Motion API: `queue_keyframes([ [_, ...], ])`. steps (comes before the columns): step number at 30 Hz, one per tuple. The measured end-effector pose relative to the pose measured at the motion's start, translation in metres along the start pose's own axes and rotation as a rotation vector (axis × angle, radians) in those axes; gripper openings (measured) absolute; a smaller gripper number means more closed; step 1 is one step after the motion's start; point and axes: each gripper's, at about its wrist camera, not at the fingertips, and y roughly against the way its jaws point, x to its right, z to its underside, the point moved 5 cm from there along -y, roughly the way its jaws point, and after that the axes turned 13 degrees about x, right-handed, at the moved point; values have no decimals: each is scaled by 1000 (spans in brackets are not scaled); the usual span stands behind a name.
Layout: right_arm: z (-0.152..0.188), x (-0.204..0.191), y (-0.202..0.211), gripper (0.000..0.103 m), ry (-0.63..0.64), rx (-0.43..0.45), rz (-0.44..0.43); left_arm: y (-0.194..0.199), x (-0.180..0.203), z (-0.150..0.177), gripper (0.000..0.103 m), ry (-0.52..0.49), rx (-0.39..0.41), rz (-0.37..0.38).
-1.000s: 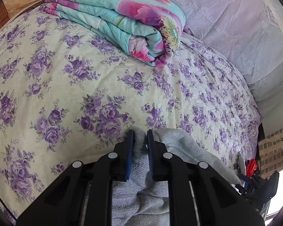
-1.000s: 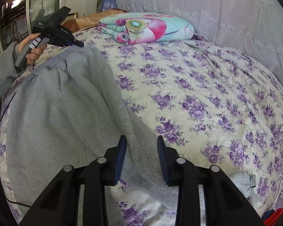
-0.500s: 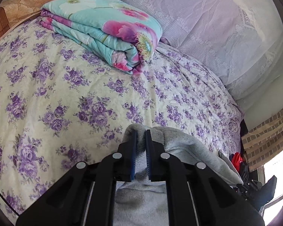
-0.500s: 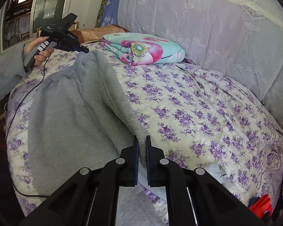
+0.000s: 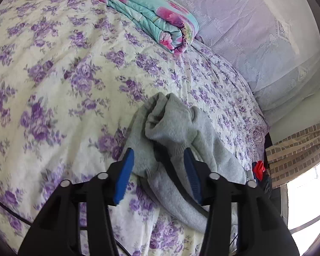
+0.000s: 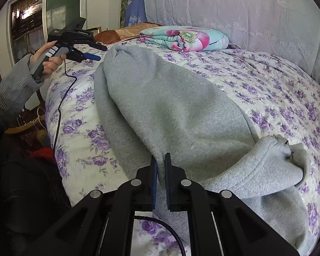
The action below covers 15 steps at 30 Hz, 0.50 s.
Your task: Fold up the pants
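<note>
Now grey pants (image 6: 170, 106) (pinched by right hand-held gripper (image 6: 160, 166)) lie folded lengthwise

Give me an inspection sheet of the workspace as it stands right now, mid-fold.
Surface: bed with cream quilt printed with purple flowers, wrinkled.
Job's things: grey fleece pants folded lengthwise along the bed; ribbed cuff end bunched near the left gripper.
Clutter: folded turquoise blanket with pink flowers at the head of the bed; red item past the bed's edge.
Grippers: left gripper has just been opening, grey fabric lies loose between its blue pads; right gripper shut on a fold of the pants.
Cables: black cable hangs from the left gripper across the quilt.
Surroundings: lilac lace drape behind the bed; window.
</note>
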Motion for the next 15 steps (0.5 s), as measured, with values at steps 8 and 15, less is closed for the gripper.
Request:
queue_keyframes([
  [8, 5, -2, -2, 7, -24, 13, 15, -13, 26, 3, 62, 57, -12, 71],
  [15, 5, -2, 0, 7, -36, 31, 29, -46, 18, -1, 52, 63, -43, 17],
])
